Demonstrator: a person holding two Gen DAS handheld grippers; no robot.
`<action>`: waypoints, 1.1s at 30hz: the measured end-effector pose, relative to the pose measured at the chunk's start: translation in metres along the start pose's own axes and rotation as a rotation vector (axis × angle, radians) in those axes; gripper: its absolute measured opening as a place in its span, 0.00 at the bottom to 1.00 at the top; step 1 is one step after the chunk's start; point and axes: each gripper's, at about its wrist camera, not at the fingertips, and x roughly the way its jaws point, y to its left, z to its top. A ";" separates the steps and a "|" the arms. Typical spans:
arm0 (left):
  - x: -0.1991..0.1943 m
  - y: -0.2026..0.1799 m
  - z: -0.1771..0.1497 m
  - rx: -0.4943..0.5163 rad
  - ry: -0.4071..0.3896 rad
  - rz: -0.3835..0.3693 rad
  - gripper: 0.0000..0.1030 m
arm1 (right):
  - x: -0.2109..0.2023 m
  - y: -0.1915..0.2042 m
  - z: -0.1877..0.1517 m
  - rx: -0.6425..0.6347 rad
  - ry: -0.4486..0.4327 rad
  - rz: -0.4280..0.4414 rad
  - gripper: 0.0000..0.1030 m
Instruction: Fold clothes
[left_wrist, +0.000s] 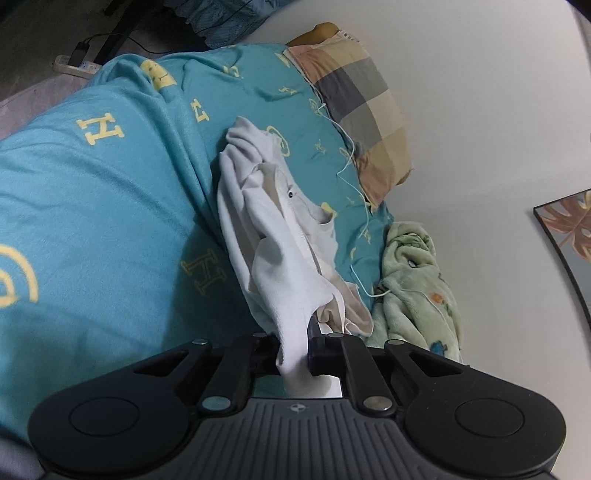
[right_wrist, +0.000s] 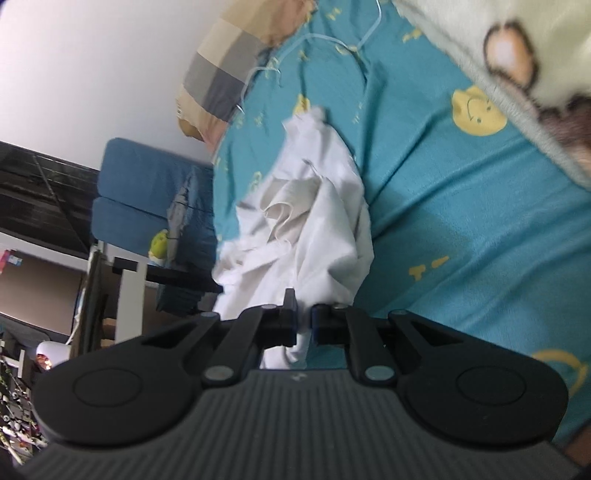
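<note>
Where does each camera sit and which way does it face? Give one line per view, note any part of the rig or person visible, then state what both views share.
Left wrist: sits on the left hand-held gripper, facing along its fingers over the teal bedsheet toward the checked pillow; its fingers are shut on the white garment.
Right wrist: sits on the right hand-held gripper, facing across the bed toward the room's clutter; its fingers pinch the same garment.
Shared: garment, sheet, pillow, white cord.

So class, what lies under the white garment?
The teal bedsheet shows around the white garment, which both tools grip. Whatever lies directly beneath its bunched folds is covered.
</note>
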 end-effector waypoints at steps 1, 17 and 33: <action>-0.014 0.004 -0.003 -0.011 0.004 -0.006 0.08 | -0.008 0.002 -0.005 0.004 -0.006 0.004 0.10; -0.137 0.005 -0.072 -0.036 -0.005 -0.010 0.09 | -0.109 -0.006 -0.086 0.060 -0.058 0.063 0.10; -0.057 -0.022 -0.005 -0.073 -0.053 -0.006 0.09 | -0.042 0.025 -0.014 0.096 -0.069 0.053 0.10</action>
